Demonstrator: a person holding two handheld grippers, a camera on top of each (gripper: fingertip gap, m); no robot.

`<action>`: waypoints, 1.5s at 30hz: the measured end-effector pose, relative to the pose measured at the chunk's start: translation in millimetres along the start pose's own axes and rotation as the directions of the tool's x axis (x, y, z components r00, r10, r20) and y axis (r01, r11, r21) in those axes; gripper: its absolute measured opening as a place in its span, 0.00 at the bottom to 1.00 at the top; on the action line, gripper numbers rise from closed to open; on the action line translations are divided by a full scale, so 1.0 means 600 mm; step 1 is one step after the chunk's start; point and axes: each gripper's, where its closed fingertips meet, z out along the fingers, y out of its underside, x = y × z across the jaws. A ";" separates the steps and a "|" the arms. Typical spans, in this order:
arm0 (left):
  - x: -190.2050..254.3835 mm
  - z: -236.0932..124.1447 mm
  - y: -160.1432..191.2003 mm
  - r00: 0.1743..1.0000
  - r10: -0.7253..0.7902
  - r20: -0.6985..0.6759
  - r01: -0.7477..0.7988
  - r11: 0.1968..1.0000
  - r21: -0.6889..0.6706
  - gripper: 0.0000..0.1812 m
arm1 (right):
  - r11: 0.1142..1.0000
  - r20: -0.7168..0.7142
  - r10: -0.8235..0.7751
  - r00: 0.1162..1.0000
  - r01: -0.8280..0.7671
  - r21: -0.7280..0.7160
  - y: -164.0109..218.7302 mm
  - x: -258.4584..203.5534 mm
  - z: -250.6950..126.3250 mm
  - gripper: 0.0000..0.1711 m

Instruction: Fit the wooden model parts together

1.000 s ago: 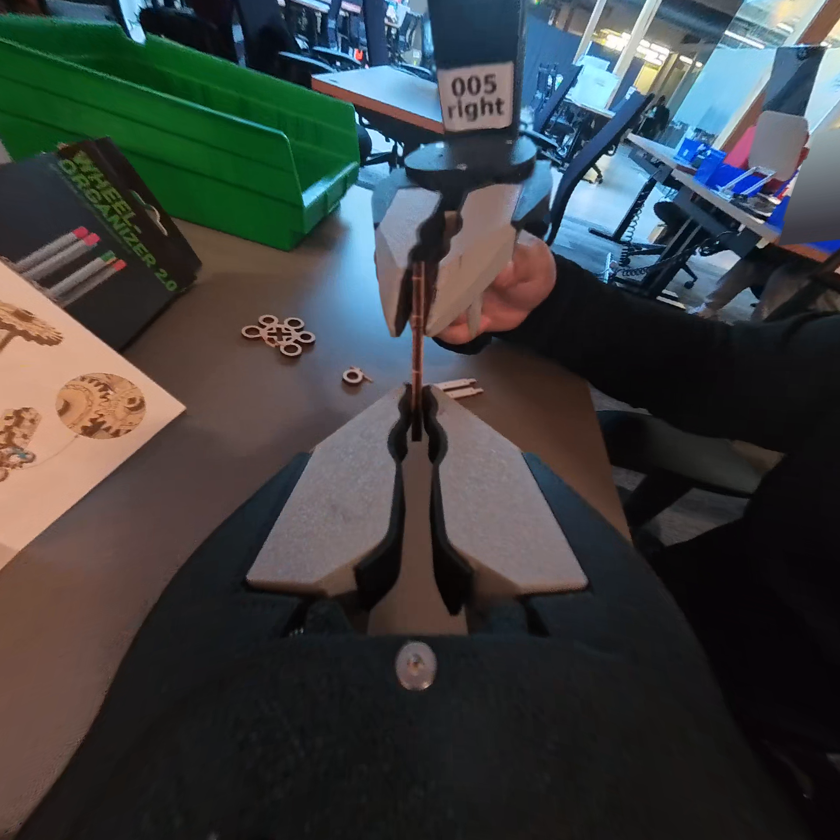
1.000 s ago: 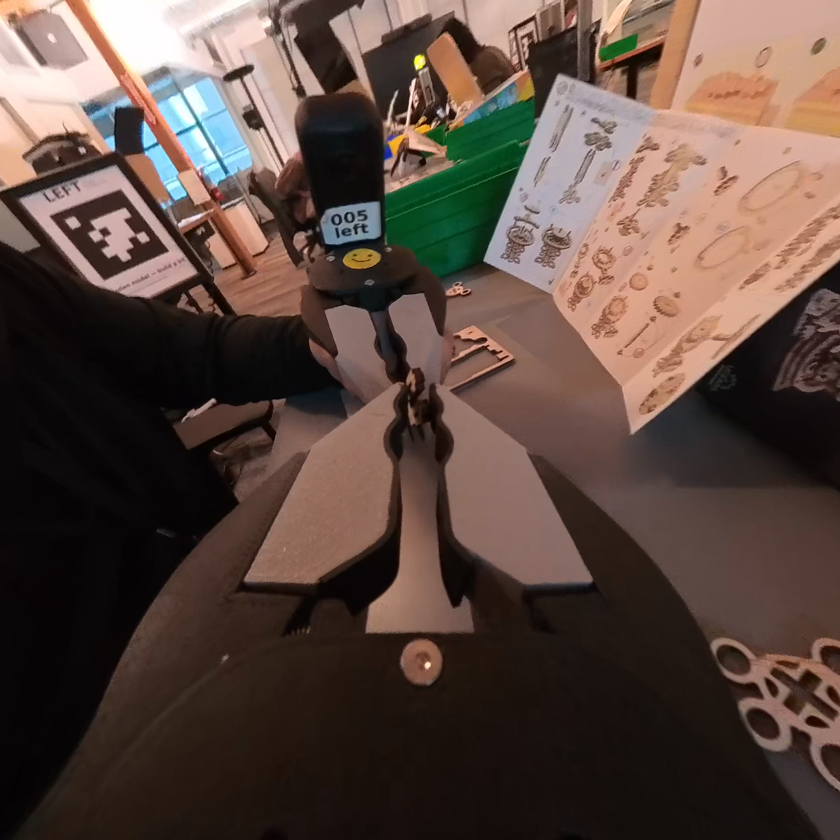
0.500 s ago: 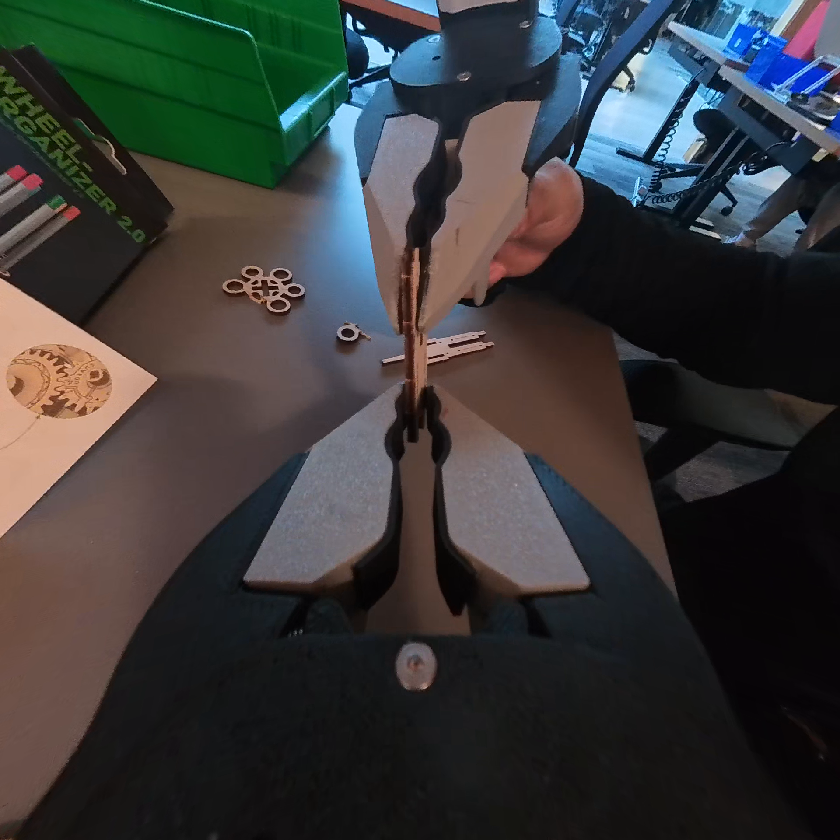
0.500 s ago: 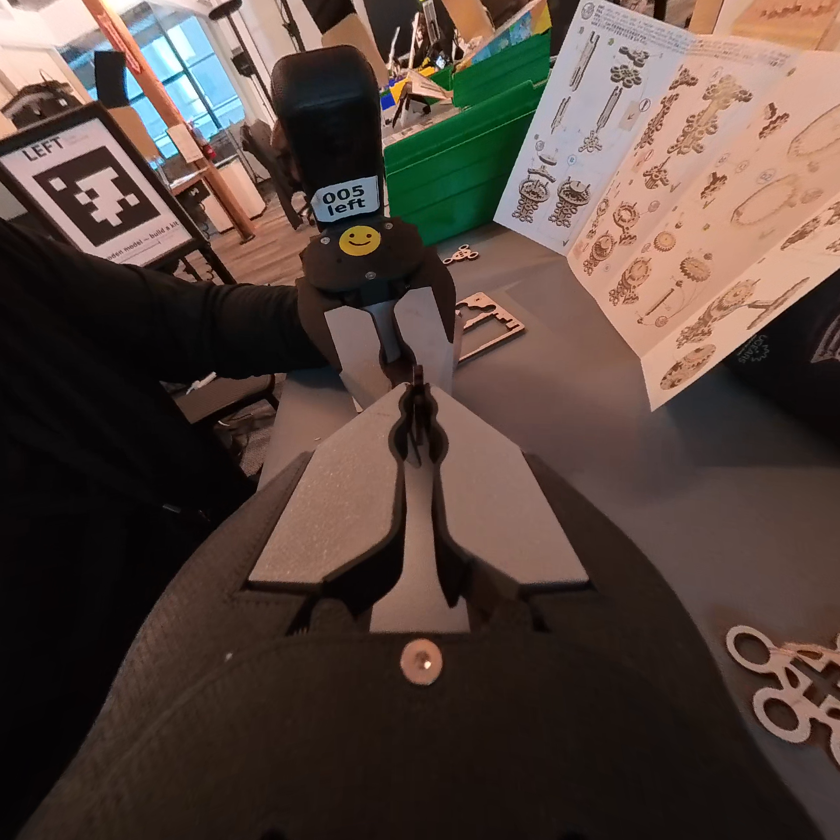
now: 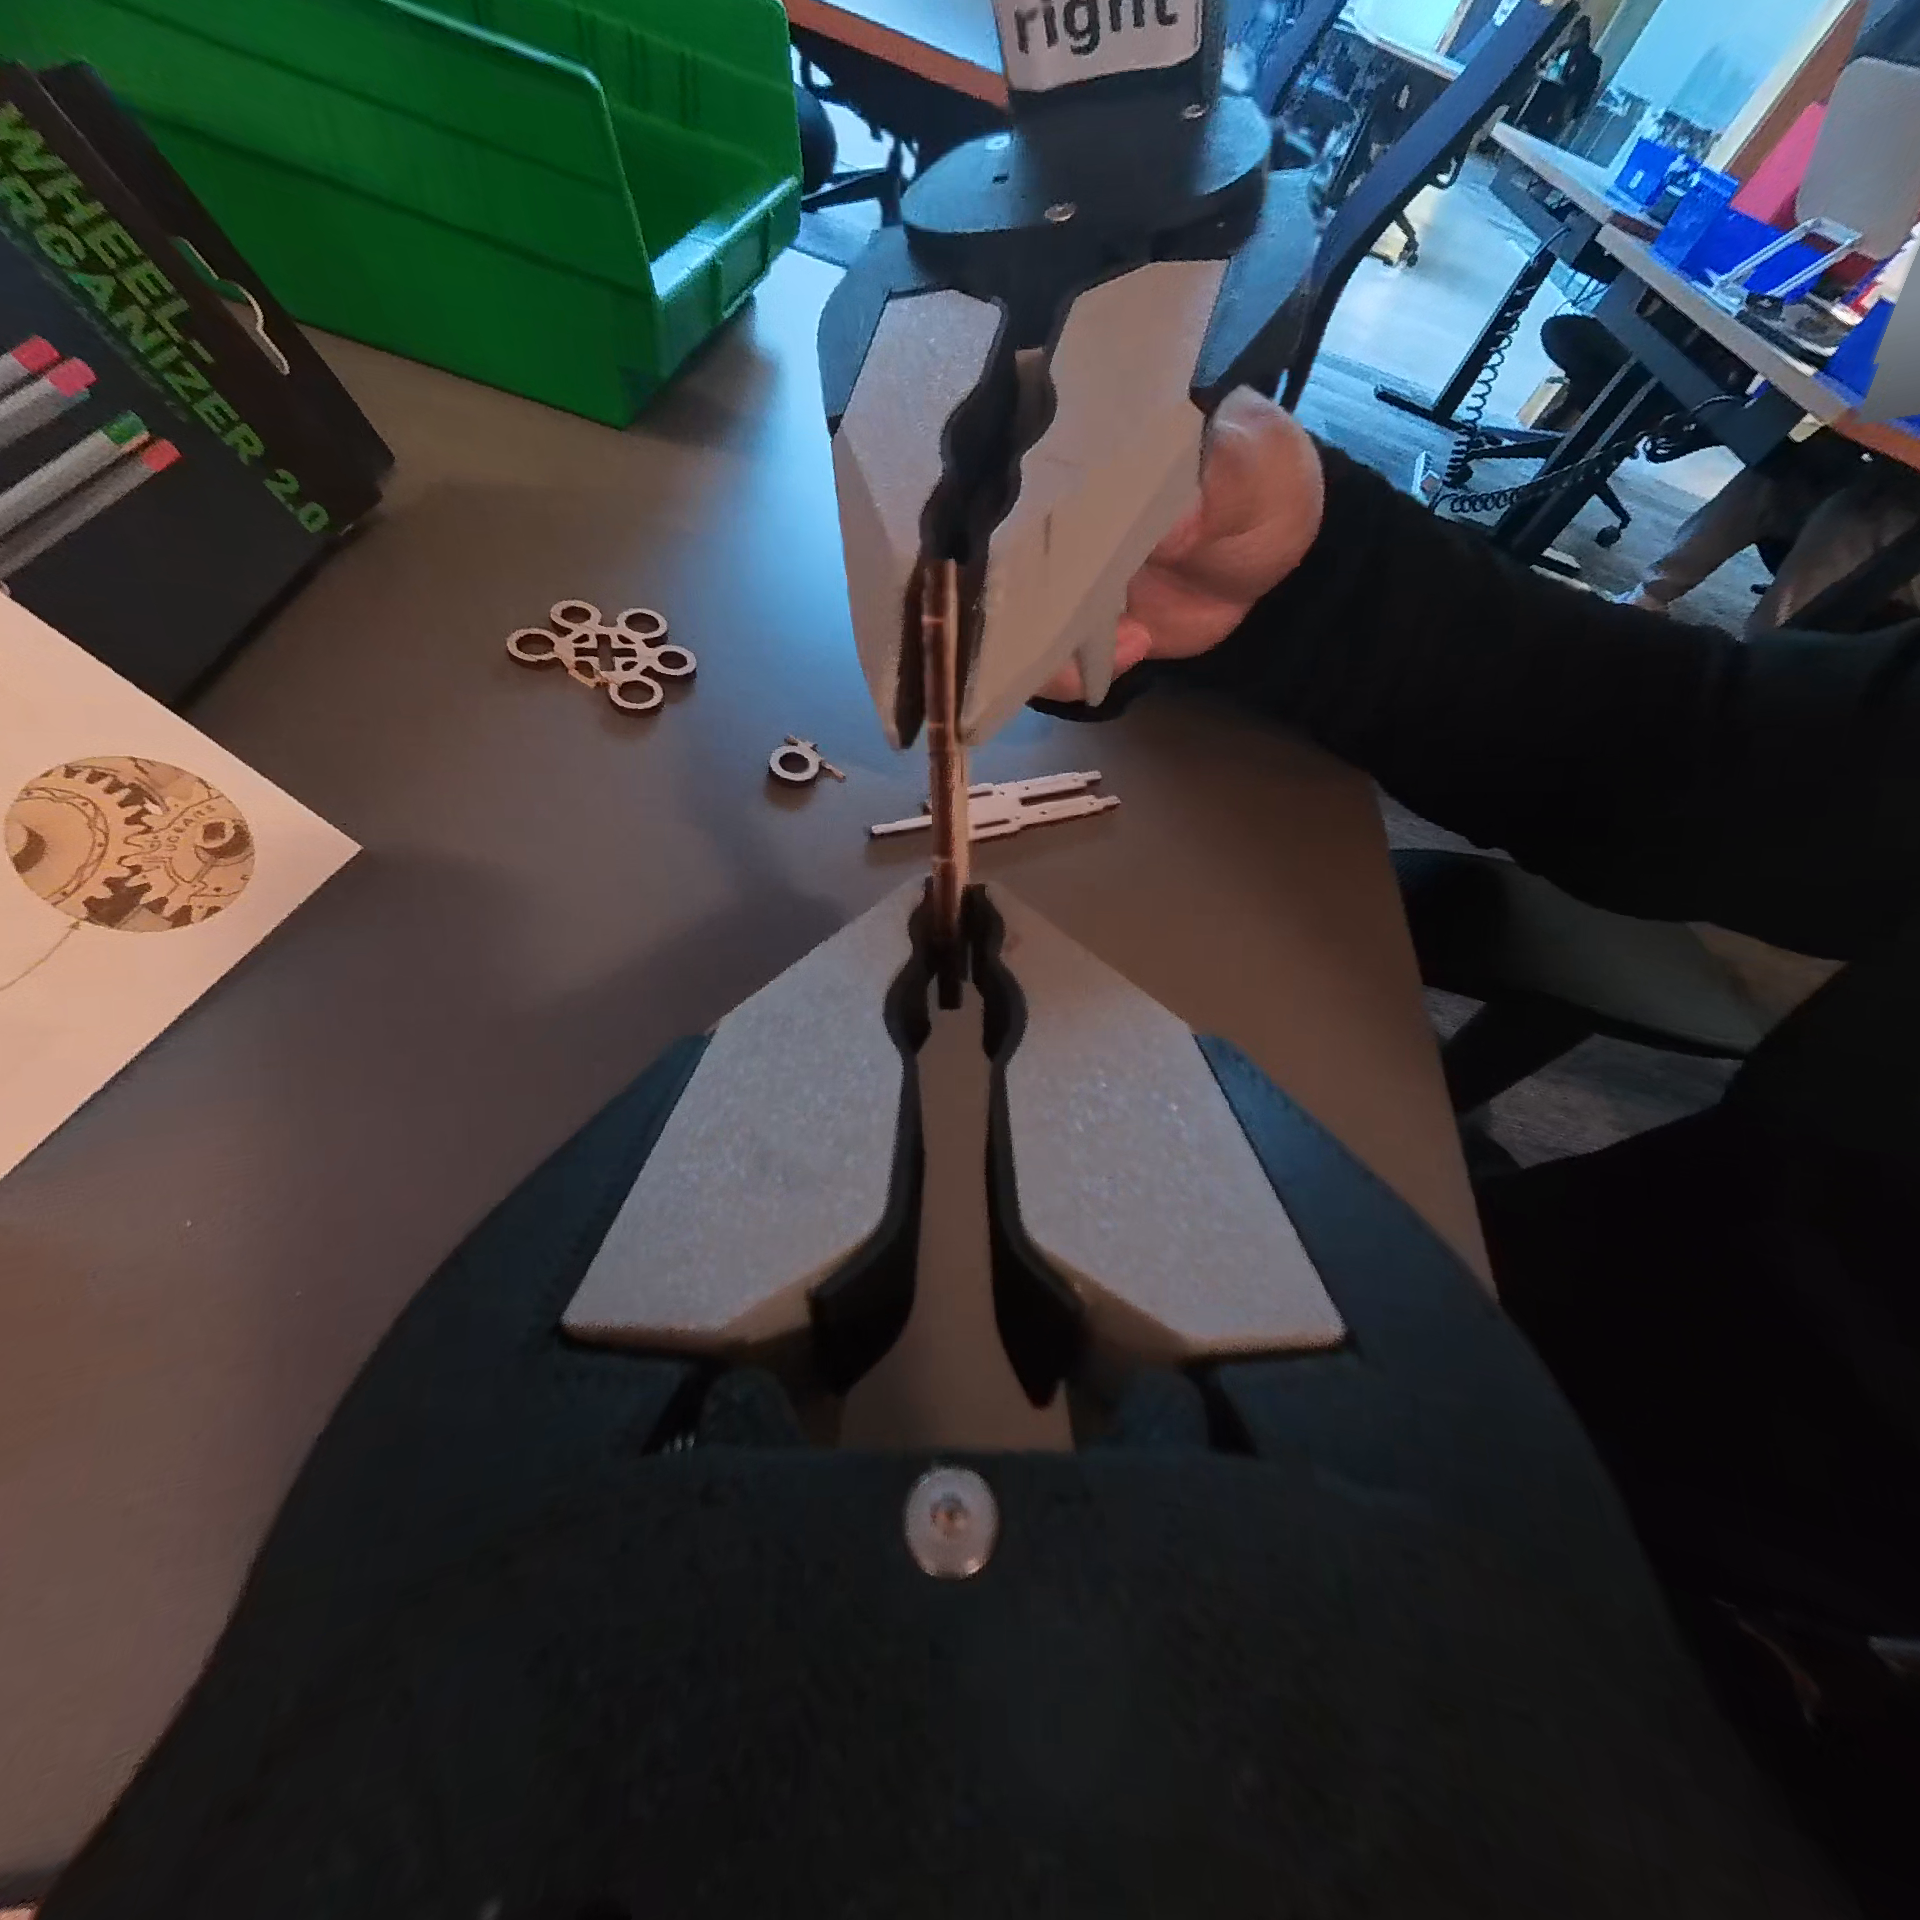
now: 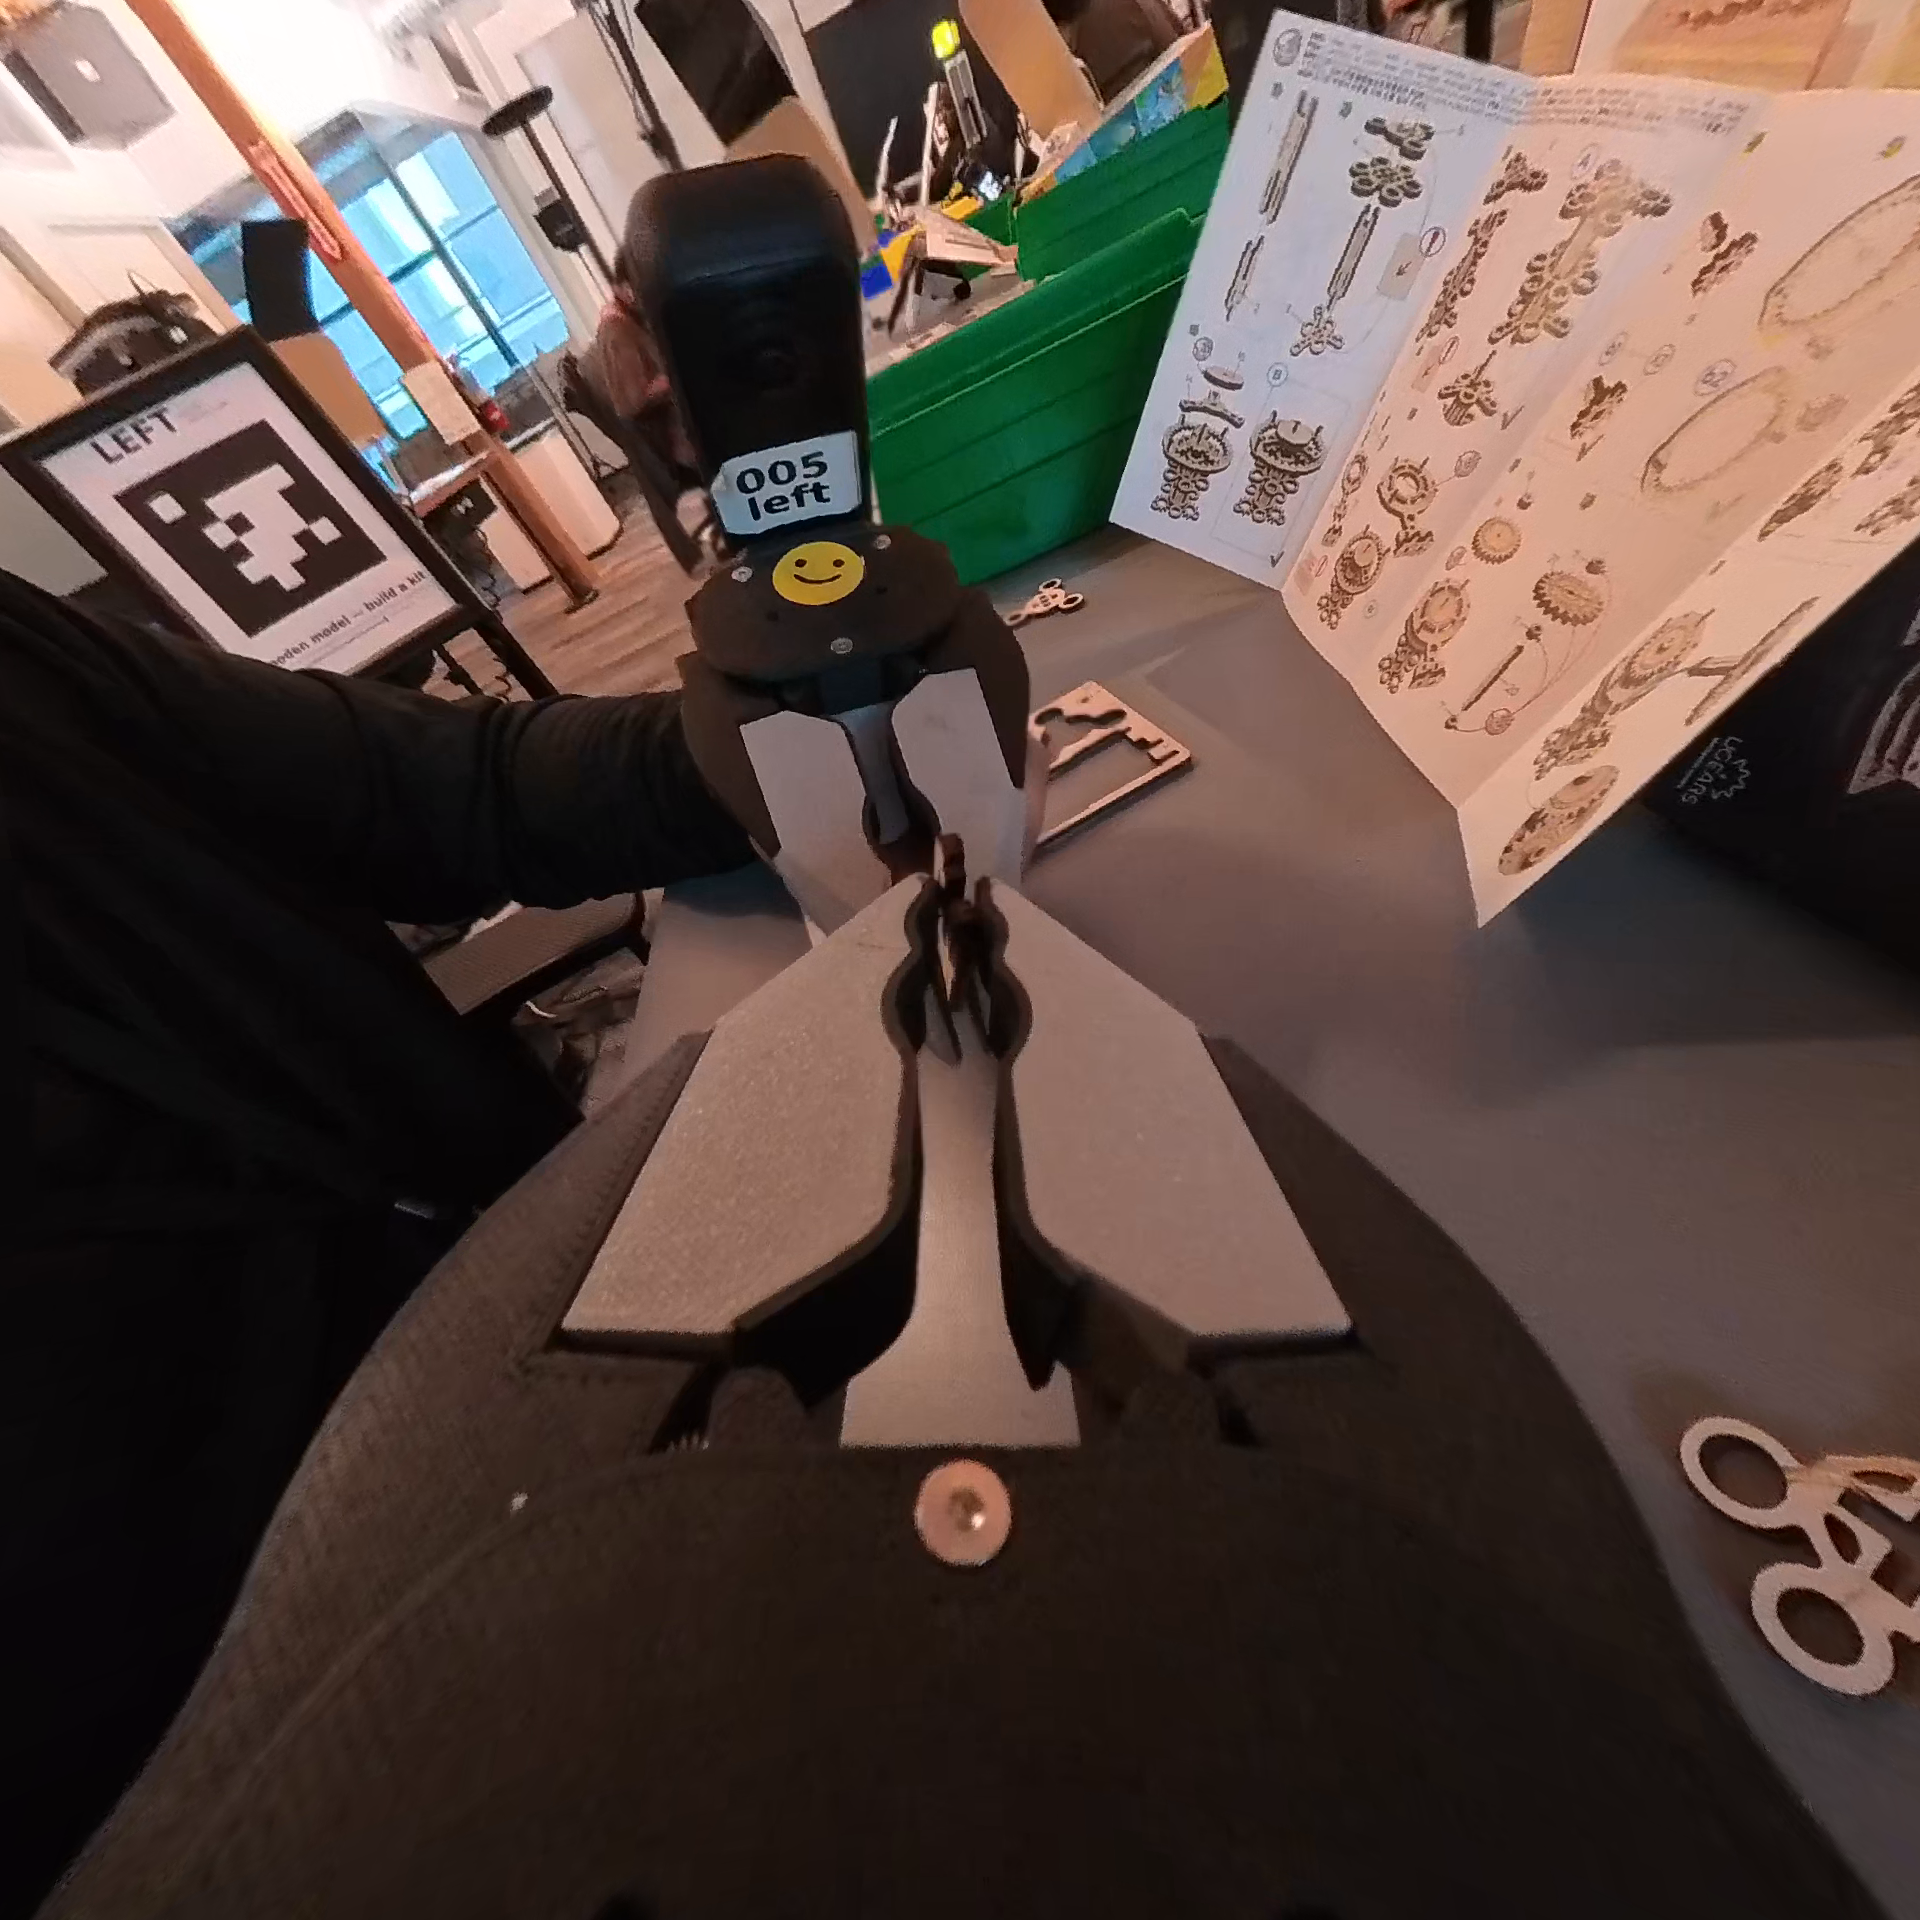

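In the left wrist view my left gripper [image 5: 948, 914] is shut on the lower end of a thin wooden part [image 5: 948, 810] seen edge-on. It looks like two flat layers lying against each other. My right gripper [image 5: 935, 727] comes down from above, tip to tip with the left, and is shut on the upper end of the same part. In the right wrist view my right gripper [image 6: 951, 909] pinches the dark wooden part [image 6: 948, 940], and the left gripper [image 6: 914, 862] faces it just behind. Both hold the part above the dark table [image 5: 520, 987].
On the table lie a wooden ring cluster [image 5: 603, 655], a small ring piece [image 5: 800, 764] and flat pin pieces [image 5: 997, 805]. A green bin [image 5: 468, 187], a black box [image 5: 156, 416] and an instruction sheet [image 6: 1558, 468] stand around. A punched wooden frame [image 6: 1101, 758] lies behind the left gripper. My right fingertips sit around 4 centimetres from my left ones.
Both grippers stay shut on the wooden part. The right gripper has come nearer to the left wrist camera, and the pair has tilted down toward the table.
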 end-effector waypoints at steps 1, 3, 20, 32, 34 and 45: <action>0.000 -0.002 -0.001 1.000 0.001 0.000 -0.001 1.000 0.002 0.00 | 1.000 0.005 0.009 1.000 -0.009 0.005 -0.001 0.000 -0.001 0.02; -0.001 -0.006 -0.004 1.000 -0.013 -0.003 0.013 1.000 0.009 0.00 | 0.999 0.016 0.032 0.999 -0.032 0.013 -0.002 0.001 -0.003 0.02; -0.008 -0.027 -0.020 0.982 -0.169 -0.089 0.175 0.982 0.072 0.00 | 0.994 -0.023 -0.050 0.998 0.052 0.094 -0.028 -0.005 -0.018 0.18; -0.009 -0.053 -0.039 0.992 -0.105 -0.068 0.112 0.988 0.108 0.00 | 1.000 -0.017 -0.002 1.000 0.002 -0.029 0.014 0.009 -0.024 0.01; -0.009 -0.059 -0.048 0.987 -0.135 -0.092 0.147 0.978 0.147 0.00 | 0.999 -0.001 0.006 1.000 -0.006 -0.041 0.018 0.006 -0.021 0.01; -0.012 -0.065 -0.081 0.966 -0.212 -0.148 0.247 0.926 0.284 0.02 | 0.998 0.063 0.058 0.996 -0.056 -0.043 0.023 -0.006 -0.001 0.00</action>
